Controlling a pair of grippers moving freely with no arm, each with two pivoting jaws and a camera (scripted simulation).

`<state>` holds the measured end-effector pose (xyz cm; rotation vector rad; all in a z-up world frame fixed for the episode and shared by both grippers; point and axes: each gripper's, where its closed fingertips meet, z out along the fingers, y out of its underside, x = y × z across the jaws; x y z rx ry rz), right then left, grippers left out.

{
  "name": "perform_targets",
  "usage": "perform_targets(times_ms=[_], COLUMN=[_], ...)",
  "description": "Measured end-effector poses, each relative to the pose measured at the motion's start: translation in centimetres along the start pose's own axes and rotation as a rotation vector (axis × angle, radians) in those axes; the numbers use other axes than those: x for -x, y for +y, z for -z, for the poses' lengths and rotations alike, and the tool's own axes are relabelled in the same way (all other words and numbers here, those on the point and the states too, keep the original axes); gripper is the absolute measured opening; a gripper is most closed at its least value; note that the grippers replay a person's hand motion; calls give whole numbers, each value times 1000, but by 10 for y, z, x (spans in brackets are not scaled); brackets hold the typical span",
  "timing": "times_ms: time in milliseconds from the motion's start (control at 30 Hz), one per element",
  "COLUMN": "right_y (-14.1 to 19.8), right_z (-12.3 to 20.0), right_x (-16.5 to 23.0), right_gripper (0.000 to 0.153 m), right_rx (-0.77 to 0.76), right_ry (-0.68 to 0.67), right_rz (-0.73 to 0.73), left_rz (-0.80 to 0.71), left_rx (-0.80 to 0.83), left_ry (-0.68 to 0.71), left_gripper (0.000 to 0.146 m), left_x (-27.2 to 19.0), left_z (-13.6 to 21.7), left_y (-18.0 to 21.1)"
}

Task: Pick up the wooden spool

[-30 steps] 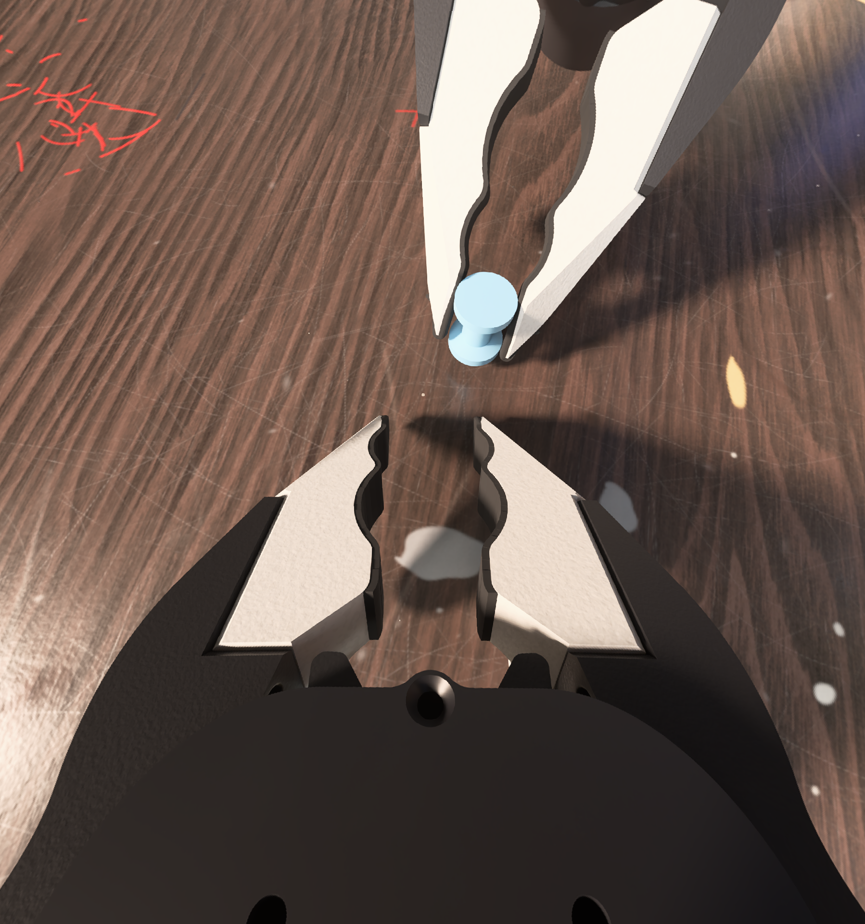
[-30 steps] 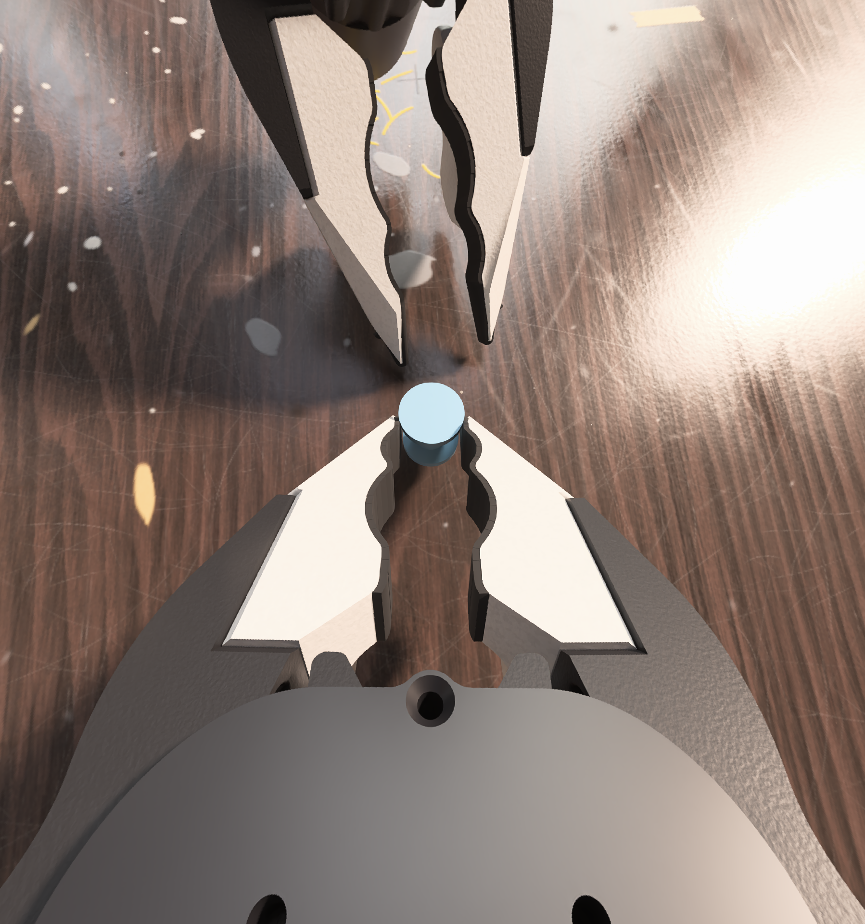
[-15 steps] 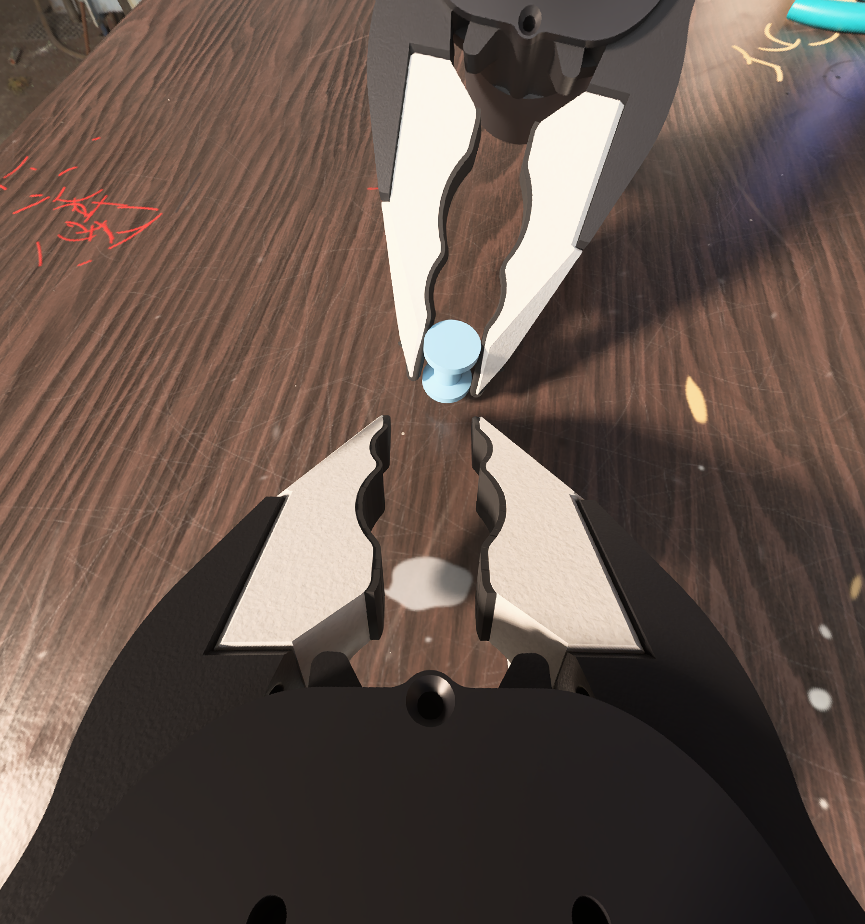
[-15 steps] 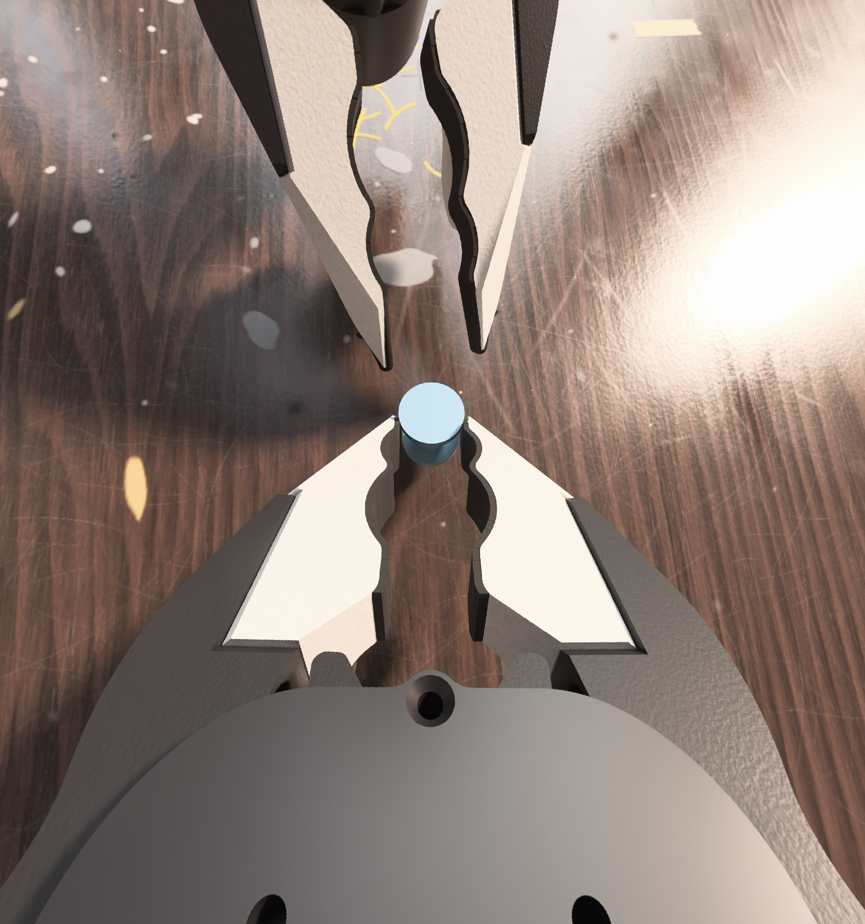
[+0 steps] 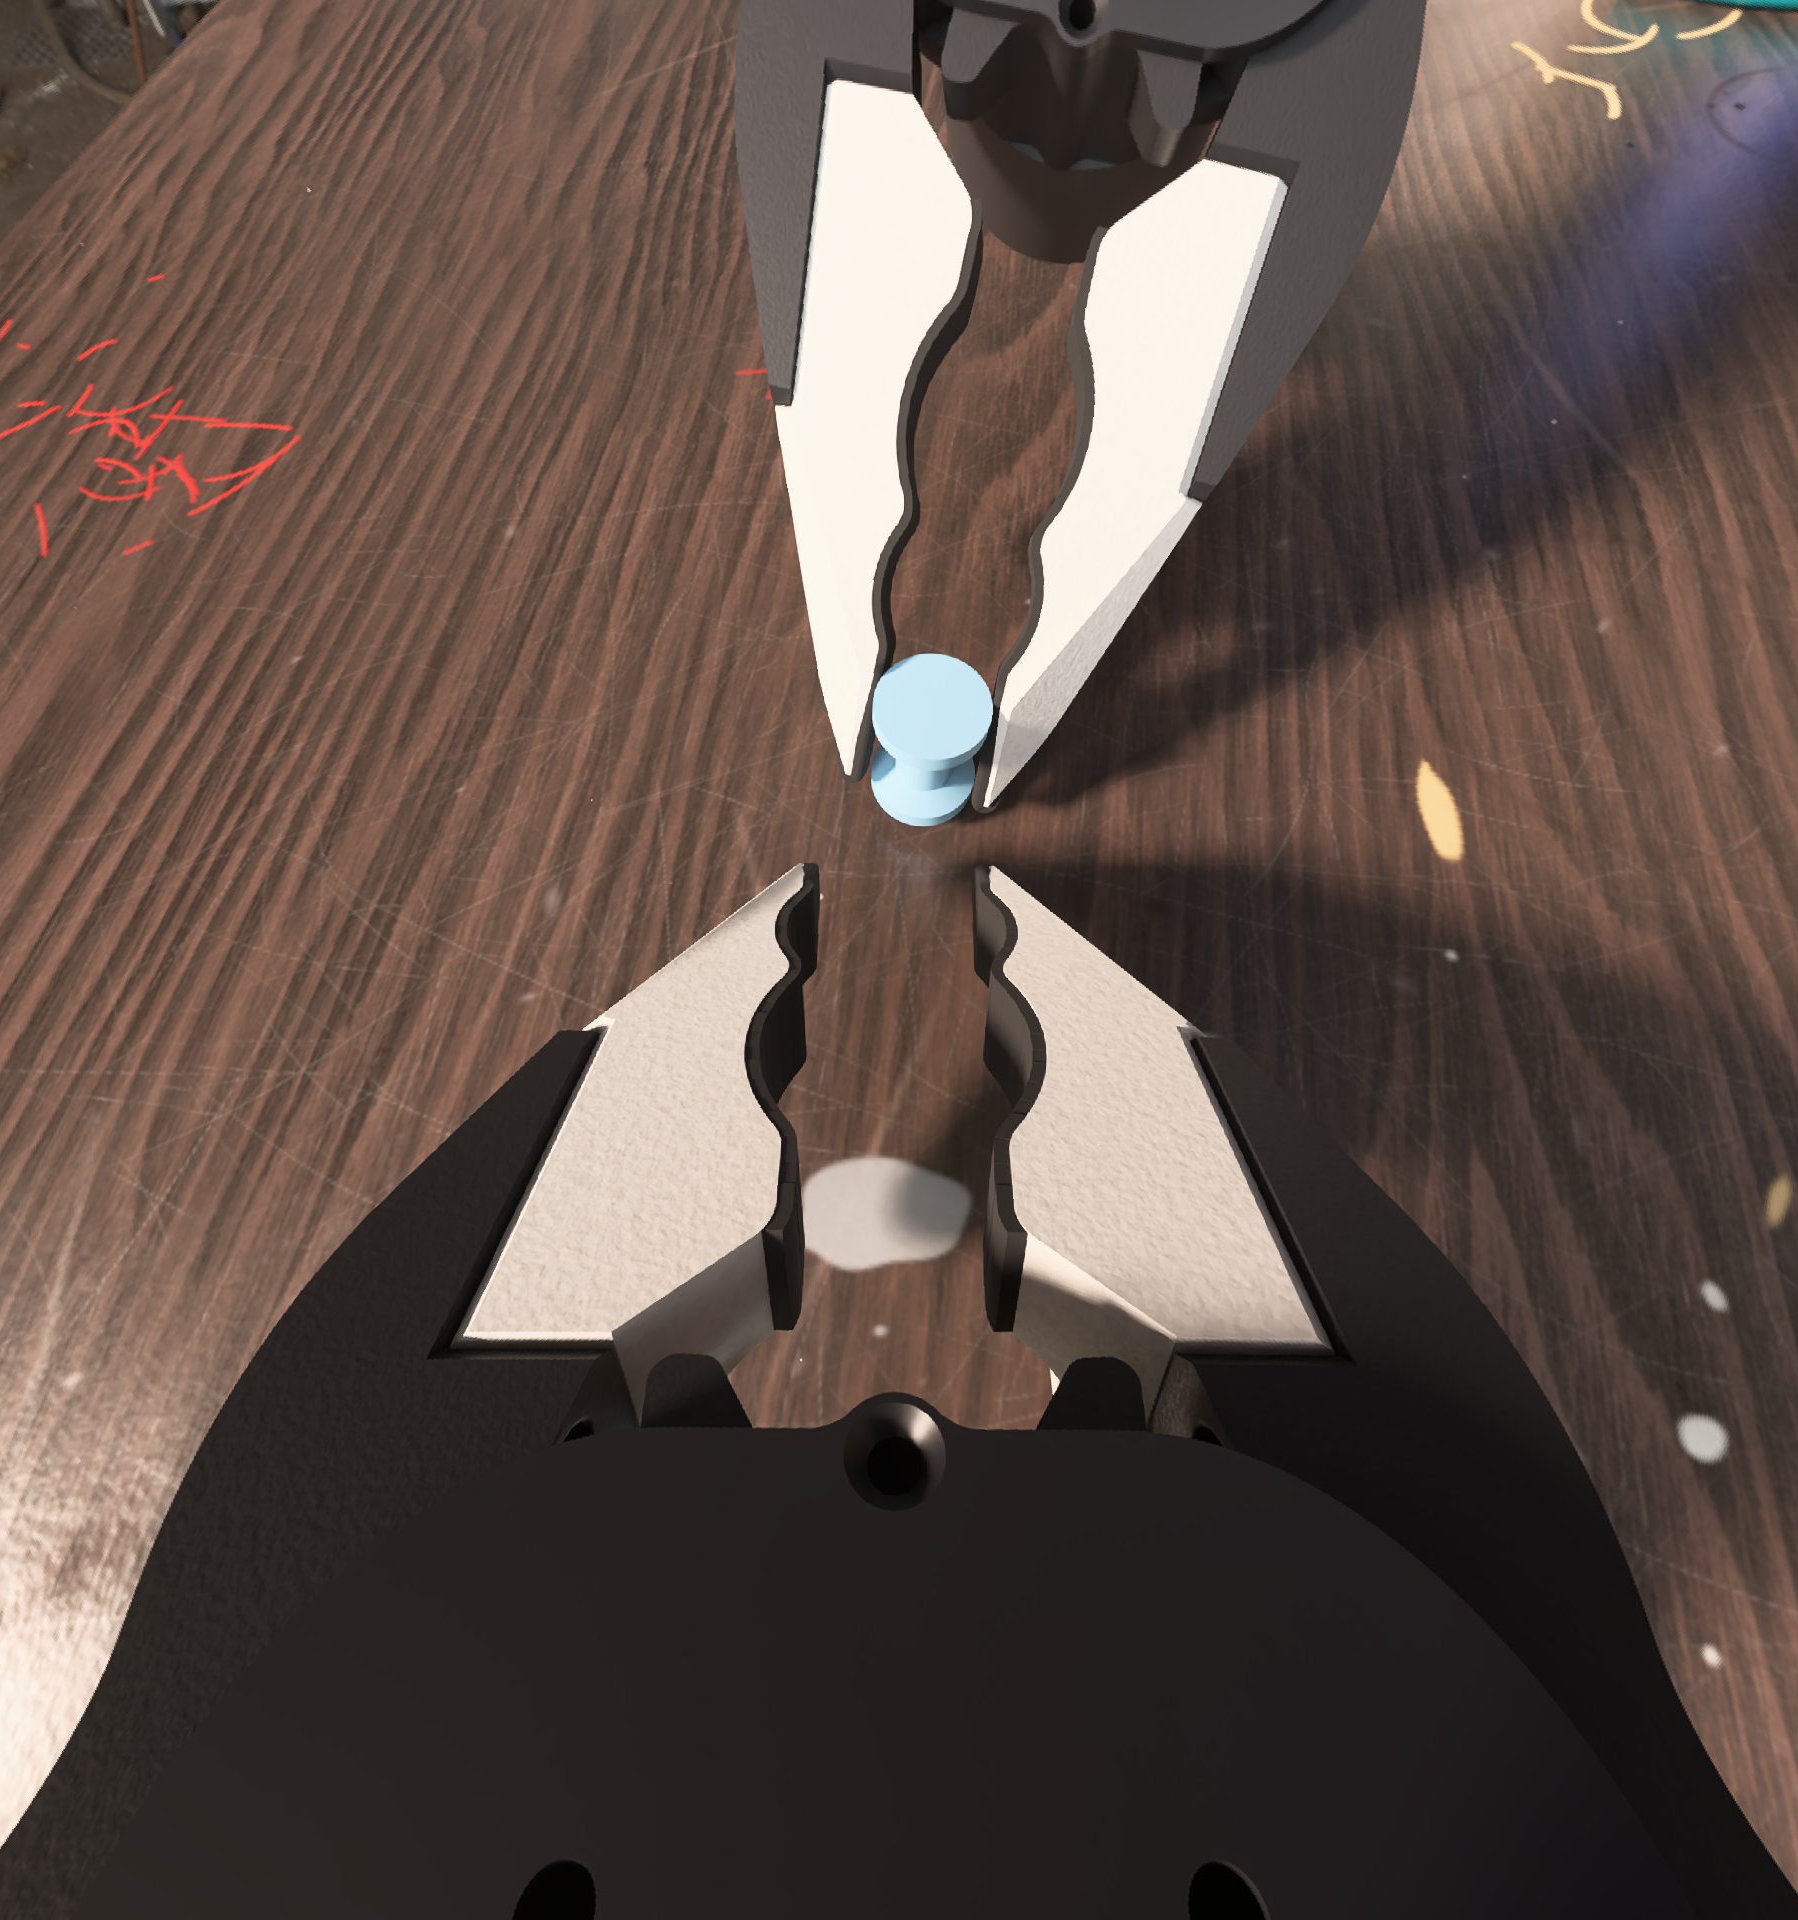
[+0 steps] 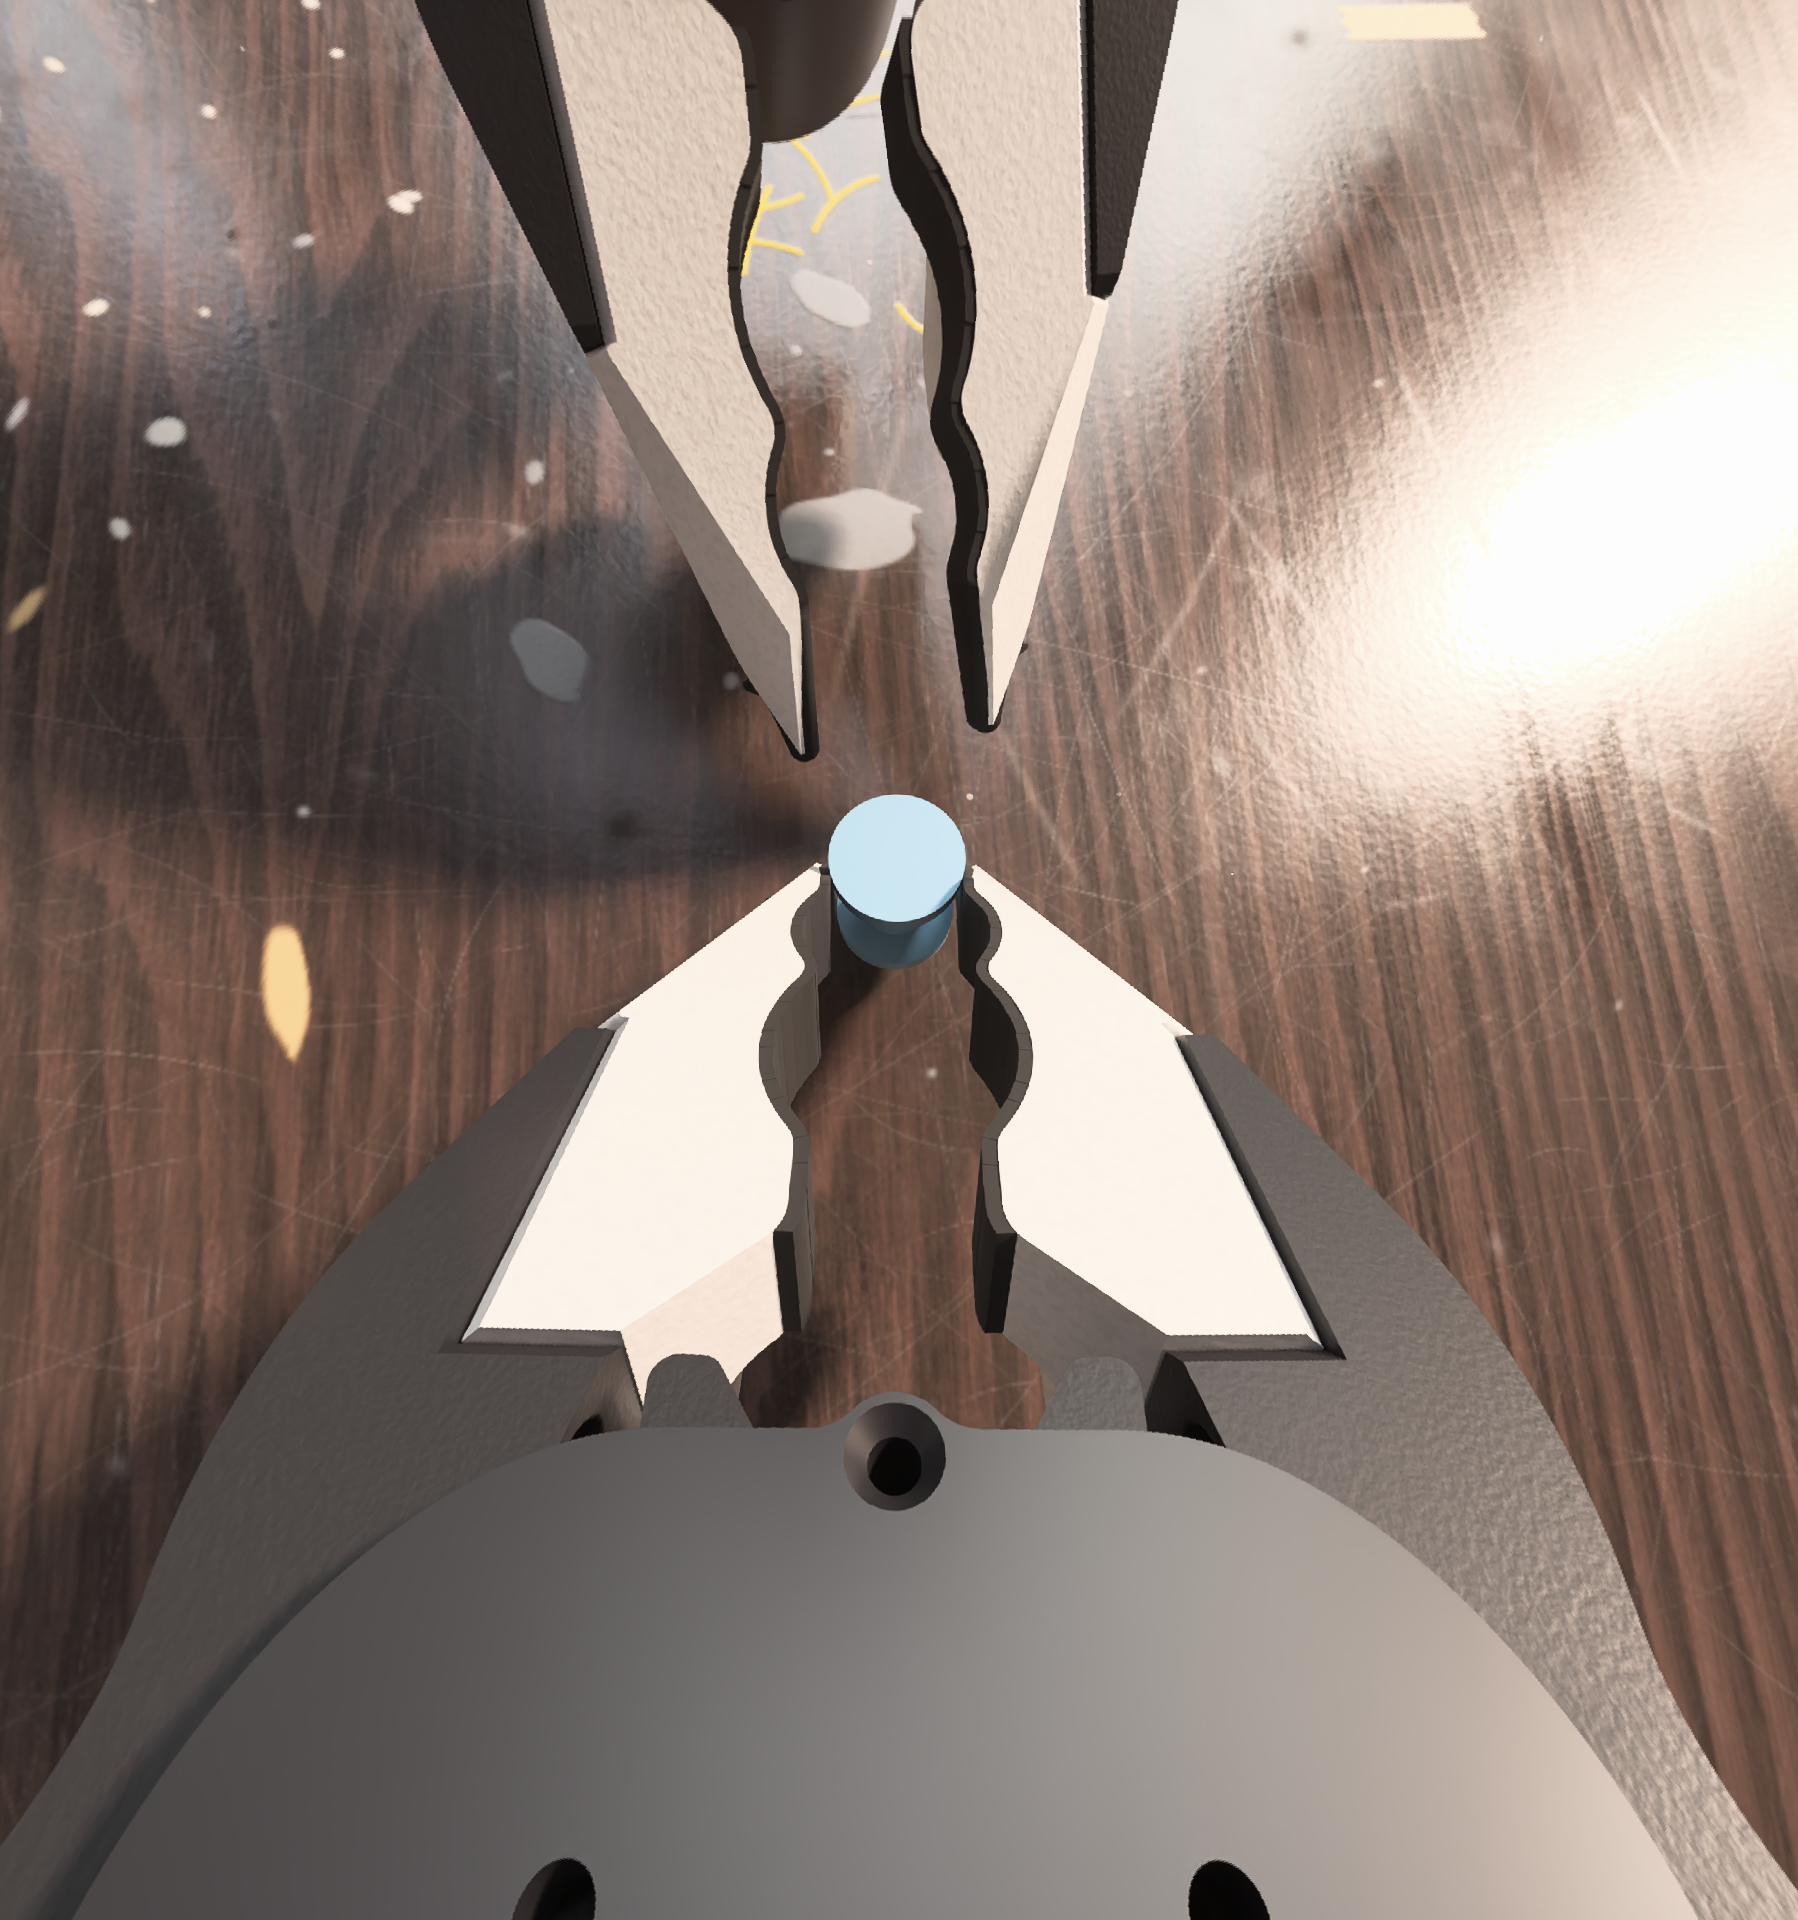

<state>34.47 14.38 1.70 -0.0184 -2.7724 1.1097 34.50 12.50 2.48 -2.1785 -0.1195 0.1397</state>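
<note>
The spool (image 5: 931, 712) is small and light blue, with two round flanges, and stands upright. My right gripper (image 6: 897, 878) is shut on the spool (image 6: 897, 857), which sits between its two fingertips. I cannot tell whether the spool's base touches the table. In the left wrist view the right gripper (image 5: 921, 790) points toward me from the far side. My left gripper (image 5: 897, 873) is open and empty, its tips a short way in front of the spool. It faces the right gripper in the right wrist view (image 6: 893, 732).
The dark wooden table (image 5: 355, 831) carries red scribbles (image 5: 126, 447), yellow marks (image 5: 1440, 810) and pale paint spots (image 5: 884, 1210). The table's edge runs along the far left (image 5: 64, 177). A strong glare lies on the wood at the right (image 6: 1601, 520).
The two grippers have drawn closer head-on. The spool has stayed fixed between the right fingertips while the table behind it shifted slightly. The left jaws stay open.
</note>
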Motion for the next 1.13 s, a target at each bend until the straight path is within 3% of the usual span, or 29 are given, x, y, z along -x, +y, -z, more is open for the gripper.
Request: perform_targets(times_ms=[300, 500, 733, 1133], right_y=[-3, -15, -14, -6], right_z=[7, 11, 4, -2], right_x=[0, -1, -4, 0], right_gripper=[23, 23, 23, 23], right_rx=[-44, -184, -164, -114], right_ry=[-10, -117, -137, -106], right_rz=[6, -118, -146, -66], left_rz=[-5, -5, 1, -6], left_rx=[10, 8, 11, 29], left_ry=[-5, -2, -4, -6], left_gripper=[29, 29, 29, 29], left_x=[0, -1, 0, -1], left_z=[-1, -1, 0, -2], left_y=[1, 1, 1, 3])
